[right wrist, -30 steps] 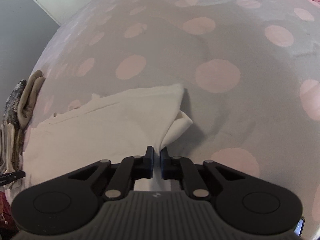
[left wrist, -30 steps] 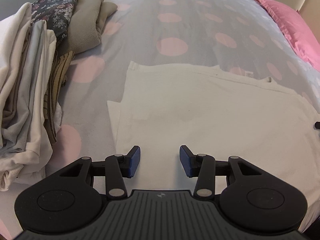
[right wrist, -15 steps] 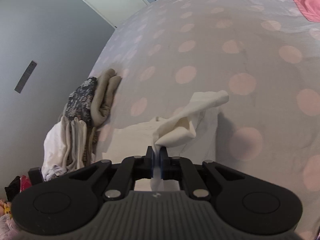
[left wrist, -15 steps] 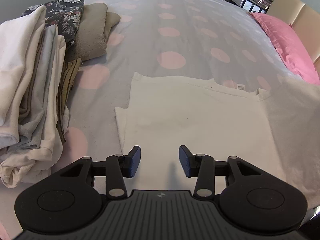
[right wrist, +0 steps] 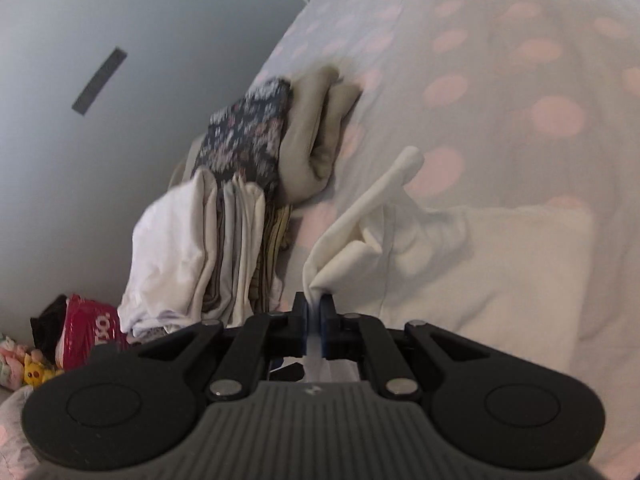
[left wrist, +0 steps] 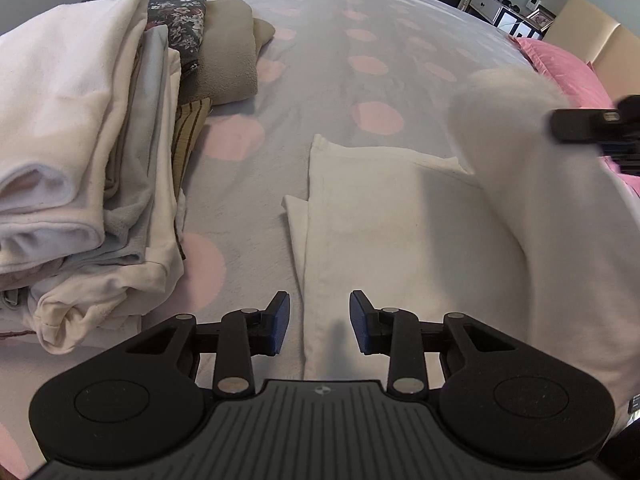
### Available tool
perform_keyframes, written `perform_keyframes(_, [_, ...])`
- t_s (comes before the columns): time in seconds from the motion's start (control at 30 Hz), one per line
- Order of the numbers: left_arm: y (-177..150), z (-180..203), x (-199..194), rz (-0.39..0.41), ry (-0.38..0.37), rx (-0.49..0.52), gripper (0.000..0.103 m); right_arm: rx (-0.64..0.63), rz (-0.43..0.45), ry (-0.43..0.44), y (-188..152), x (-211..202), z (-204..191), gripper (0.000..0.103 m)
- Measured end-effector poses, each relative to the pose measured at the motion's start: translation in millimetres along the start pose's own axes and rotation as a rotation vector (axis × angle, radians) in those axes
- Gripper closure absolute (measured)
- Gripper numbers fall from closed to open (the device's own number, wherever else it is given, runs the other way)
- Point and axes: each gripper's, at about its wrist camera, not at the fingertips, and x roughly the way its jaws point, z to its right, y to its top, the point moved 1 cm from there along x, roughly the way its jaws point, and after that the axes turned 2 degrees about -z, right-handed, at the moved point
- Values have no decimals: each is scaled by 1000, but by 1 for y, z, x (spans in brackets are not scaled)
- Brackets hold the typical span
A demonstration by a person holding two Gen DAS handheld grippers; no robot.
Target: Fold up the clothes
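A cream white garment point(left wrist: 392, 216) lies flat on the polka-dot bedspread point(left wrist: 344, 40). Its right side point(left wrist: 532, 152) is lifted and carried over toward the left. My right gripper point(right wrist: 314, 312) is shut on a pinched fold of that cloth point(right wrist: 352, 248), and it shows at the right edge of the left wrist view point(left wrist: 592, 124). My left gripper point(left wrist: 319, 320) hovers above the garment's near left edge; its jaws are closing with a gap between them, and the pads point(left wrist: 280, 316) press on nothing.
A tall pile of folded clothes point(left wrist: 80, 152) stands at the left, with a floral piece point(left wrist: 176, 12) and a tan one point(left wrist: 228, 52) behind it. A pink pillow point(left wrist: 568, 68) lies far right. A red bag point(right wrist: 88, 328) and toys lie on the floor by the wall.
My right gripper has swung up and leftward with the garment's side, folding it over the flat part. The left gripper has slid toward the garment's left edge and narrowed a little.
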Motion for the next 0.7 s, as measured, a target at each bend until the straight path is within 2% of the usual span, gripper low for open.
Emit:
perform_keyframes(0.07, [-1, -2, -1, 2, 10, 0, 73, 1, -36, -23, -1, 28, -4, 96])
perform_keyframes(0.2, [-2, -9, -1, 0, 24, -17, 73, 17, -49, -60, -5, 67, -2, 96])
perform_keyframes(0.33, [-3, -13, -2, -3, 30, -26, 73, 7, -43, -88, -8, 82, -3, 92])
perform_keyframes(0.43, [-4, -12, -2, -5, 29, -22, 73, 8, -36, -76, -7, 78, -5, 82])
perform_keyframes(0.47, [-4, -11, -2, -5, 27, -20, 73, 1, -25, -69, -7, 74, -7, 76])
perform_keyframes(0.57, [-4, -8, -4, 0, 17, -21, 73, -20, 2, -54, -6, 54, -11, 69])
perform_keyframes(0.7, [-4, -8, -7, 10, 4, -34, 73, -41, 33, -56, -11, 24, -10, 65])
